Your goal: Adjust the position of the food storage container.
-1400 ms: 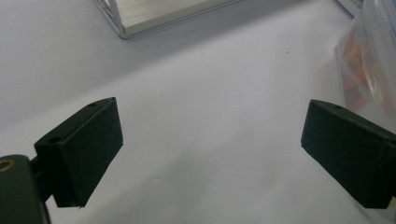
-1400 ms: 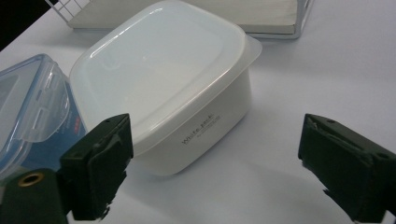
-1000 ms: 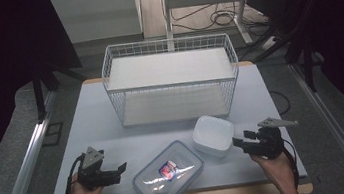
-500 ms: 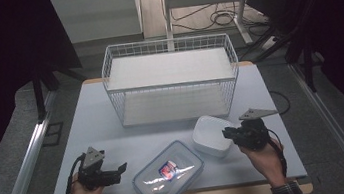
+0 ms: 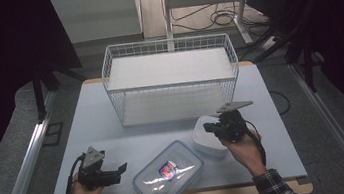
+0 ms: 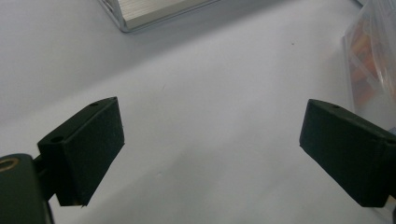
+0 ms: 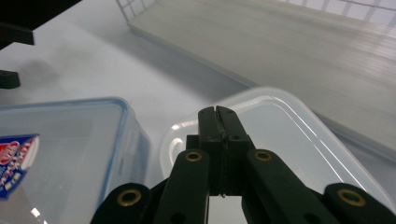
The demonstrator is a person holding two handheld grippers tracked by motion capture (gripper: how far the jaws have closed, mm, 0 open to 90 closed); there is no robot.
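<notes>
My right gripper [image 5: 208, 128] is shut, and its jaws have just closed with nothing between them. It hovers over the near right rim of a small white open tub [image 5: 206, 142]. In the right gripper view the joined fingertips [image 7: 217, 115] sit above the tub's translucent rim [image 7: 285, 126]. A larger clear box [image 5: 169, 174] with a blue-edged lid and a red label lies left of the tub and shows again [image 7: 60, 149] beside it. My left gripper [image 5: 122, 168] rests low on the table, open, pointing at that box; its wide-apart jaws [image 6: 212, 149] hold nothing.
A white wire basket [image 5: 107, 78] with a pale floor stands at the back middle of the grey table [image 5: 93, 127]. The basket's floor [image 7: 303, 46] lies just beyond the tub. The clear box's edge [image 6: 373, 60] is right of the left jaws.
My right hand has moved left and slightly up from the table's right side to the small tub, and its jaws have gone from open to shut. The left hand has stayed put.
</notes>
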